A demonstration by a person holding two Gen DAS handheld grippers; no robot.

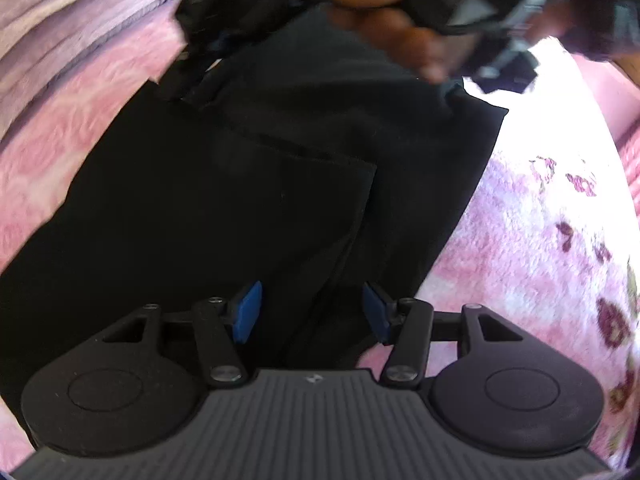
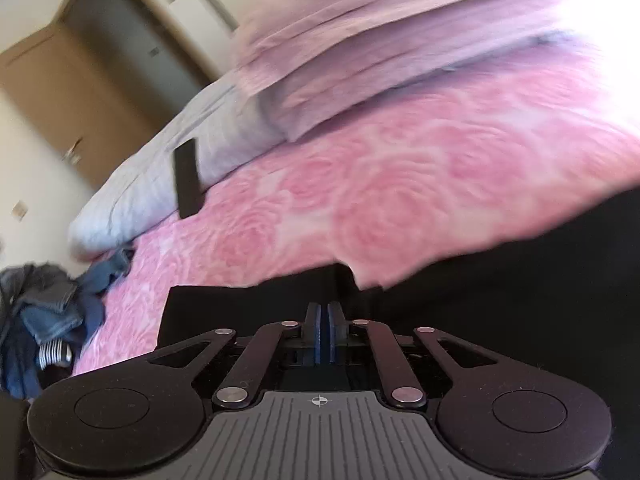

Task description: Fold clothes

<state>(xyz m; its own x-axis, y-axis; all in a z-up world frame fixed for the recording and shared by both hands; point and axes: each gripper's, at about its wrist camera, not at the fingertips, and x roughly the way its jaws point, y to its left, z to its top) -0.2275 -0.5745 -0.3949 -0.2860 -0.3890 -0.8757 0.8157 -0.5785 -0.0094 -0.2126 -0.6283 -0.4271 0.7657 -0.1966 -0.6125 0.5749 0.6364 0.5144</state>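
Note:
A black garment (image 1: 240, 200) lies spread on the pink rose-patterned bed cover (image 1: 80, 132), with a folded layer and seams showing in the left wrist view. My left gripper (image 1: 312, 304) hovers just above its near part, open, its blue pads (image 1: 250, 310) wide apart with only cloth below them. A person's hand (image 1: 400, 32) with the other gripper's body is blurred over the garment's far end. In the right wrist view my right gripper (image 2: 325, 320) points across the black garment (image 2: 500, 300), its pads a narrow slit apart with nothing seen between them.
Pink pillows (image 2: 400, 40) and a grey pillow (image 2: 160, 160) lie at the head of the bed, a flat black object (image 2: 187, 178) against the grey one. A heap of jeans and other clothes (image 2: 48, 312) sits off the bed's edge. A white floral blanket (image 1: 540, 240) lies right of the garment.

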